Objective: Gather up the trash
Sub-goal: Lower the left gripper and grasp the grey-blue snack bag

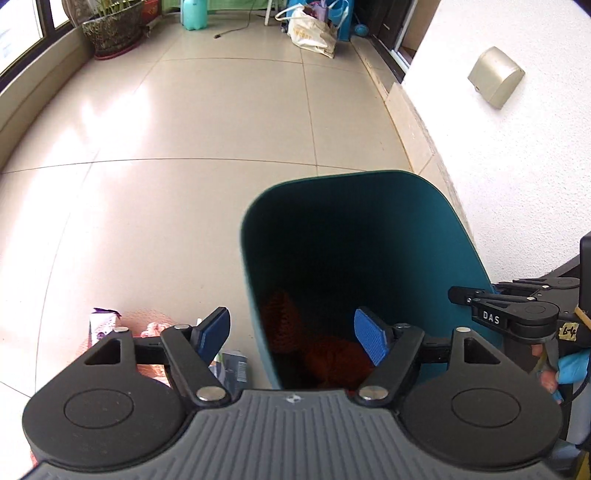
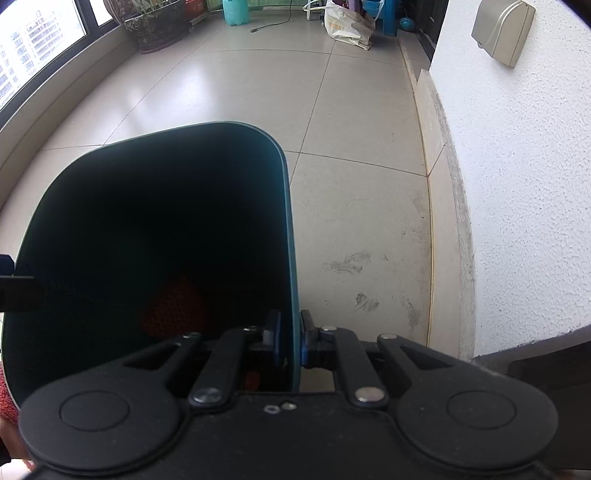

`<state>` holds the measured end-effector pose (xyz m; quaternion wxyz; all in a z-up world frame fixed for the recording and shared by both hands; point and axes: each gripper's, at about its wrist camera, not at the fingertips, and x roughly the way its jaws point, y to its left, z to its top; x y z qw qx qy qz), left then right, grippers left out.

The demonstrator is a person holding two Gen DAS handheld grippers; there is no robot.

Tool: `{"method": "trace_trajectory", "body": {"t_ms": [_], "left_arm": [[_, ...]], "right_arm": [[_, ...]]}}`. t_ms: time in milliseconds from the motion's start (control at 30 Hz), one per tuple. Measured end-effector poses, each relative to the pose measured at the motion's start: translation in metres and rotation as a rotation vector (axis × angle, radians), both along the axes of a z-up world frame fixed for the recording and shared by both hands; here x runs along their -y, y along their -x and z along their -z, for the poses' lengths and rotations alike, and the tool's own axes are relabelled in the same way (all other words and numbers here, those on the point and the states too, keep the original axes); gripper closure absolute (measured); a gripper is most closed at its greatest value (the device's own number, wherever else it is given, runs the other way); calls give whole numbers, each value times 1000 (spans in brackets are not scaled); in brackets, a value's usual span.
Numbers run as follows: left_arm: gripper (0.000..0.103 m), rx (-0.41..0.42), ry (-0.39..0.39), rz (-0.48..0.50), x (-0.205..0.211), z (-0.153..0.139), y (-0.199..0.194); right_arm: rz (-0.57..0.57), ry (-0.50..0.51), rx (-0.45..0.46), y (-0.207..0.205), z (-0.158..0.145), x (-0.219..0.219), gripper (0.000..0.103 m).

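Note:
A teal trash bin (image 1: 399,206) stands on the tiled floor, and it also shows in the right wrist view (image 2: 147,184). Orange-red netting (image 1: 321,350) lies at its bottom; the same netting shows in the right wrist view (image 2: 173,306). My left gripper (image 1: 295,338) is open and empty, its jaws straddling the bin's left wall. My right gripper (image 2: 291,345) is shut on the bin's right wall; it also shows in the left wrist view (image 1: 491,306). Trash lies on the floor left of the bin: a purple-and-white packet (image 1: 101,325), a pink scrap (image 1: 155,328) and a grey carton (image 1: 234,369).
A white textured wall (image 2: 517,221) runs along the right with a grey box (image 2: 502,31) mounted on it. A potted plant (image 1: 112,29), a teal jug (image 1: 194,14), a cable and a cloth bag (image 1: 314,31) stand at the far end. Windows line the left side.

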<state>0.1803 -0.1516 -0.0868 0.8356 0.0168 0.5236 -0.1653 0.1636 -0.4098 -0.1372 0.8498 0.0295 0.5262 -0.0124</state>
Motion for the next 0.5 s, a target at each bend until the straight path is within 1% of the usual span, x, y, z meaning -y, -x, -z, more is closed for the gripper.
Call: {"method": "trace_trajectory", "body": {"t_ms": [67,167,233,300,400,500], "left_arm": [[28,19,-13,-47,-22,-2,-4],[27,28,-58,-120,-54,-2,-13],[27,15,-73,-179,-75,2,-22],[27,-1,-82,-218,-96,6,-30],[27,-14,-118,-262,-115,24,-36],[27,-54,-130,-291,-126,53,-45]], "right_arm": [[-7,9,1,1,-1,-2,92],[-26,26,0,3,-1,-5,91],[-41,35,-2,4,-1,-7,92],[-47,39,-3,4,-1,-8,92],[-50,38,-12,4,2,-8,92],[-46,36,-22,0,5,-9,92]]}}
